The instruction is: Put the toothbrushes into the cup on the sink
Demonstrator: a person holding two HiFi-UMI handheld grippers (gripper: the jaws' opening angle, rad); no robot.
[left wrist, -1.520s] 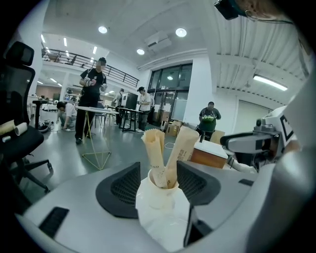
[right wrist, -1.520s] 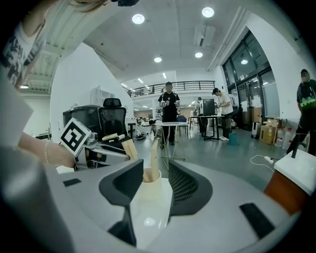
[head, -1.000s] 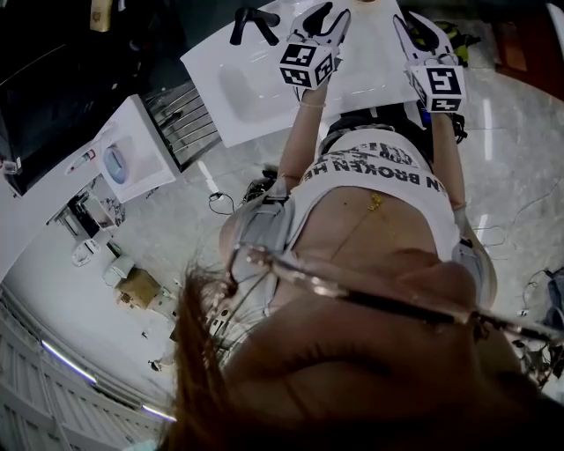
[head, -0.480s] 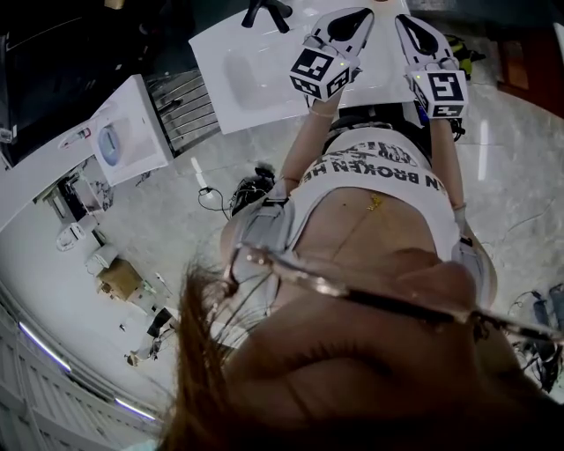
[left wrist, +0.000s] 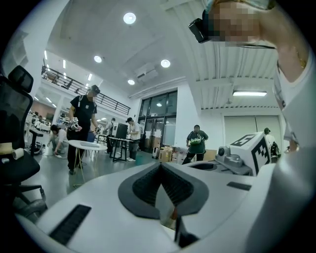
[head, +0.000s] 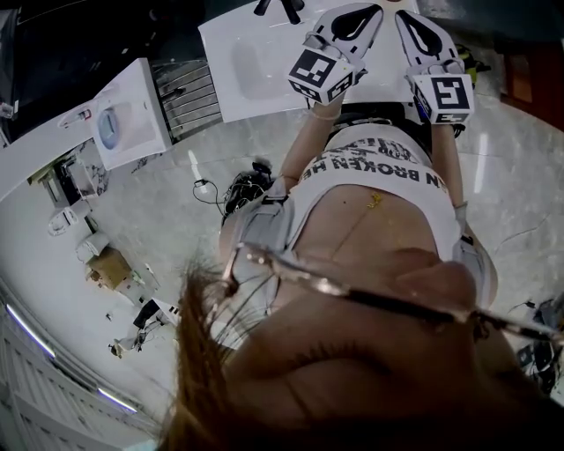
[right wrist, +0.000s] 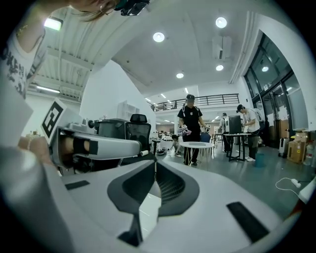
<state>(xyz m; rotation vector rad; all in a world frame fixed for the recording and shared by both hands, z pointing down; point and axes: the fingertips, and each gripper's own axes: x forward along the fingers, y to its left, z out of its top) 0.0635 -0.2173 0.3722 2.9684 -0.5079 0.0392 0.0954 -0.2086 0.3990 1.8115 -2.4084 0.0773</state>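
No toothbrush and no cup shows in any view. In the head view my two grippers are held side by side, pointing level, over the front edge of a white sink [head: 251,66] with a black tap [head: 280,7]. My left gripper [head: 370,9] is shut, and in the left gripper view its jaws [left wrist: 160,167] meet with nothing between them. My right gripper [head: 404,16] is shut and empty too, its jaws [right wrist: 154,164] pressed together. Each gripper view shows the other gripper alongside: the right gripper [left wrist: 244,153] and the left gripper [right wrist: 94,146].
A white unit [head: 128,119] and a metal rack [head: 187,95] stand left of the sink. Cables [head: 238,189] lie on the marble floor. Both gripper views look across an open hall with people, a round white table [right wrist: 197,145] and an office chair [left wrist: 15,123].
Both grippers have risen toward the top of the head view. The sink and the floor have slid up and right in the picture as the head turned.
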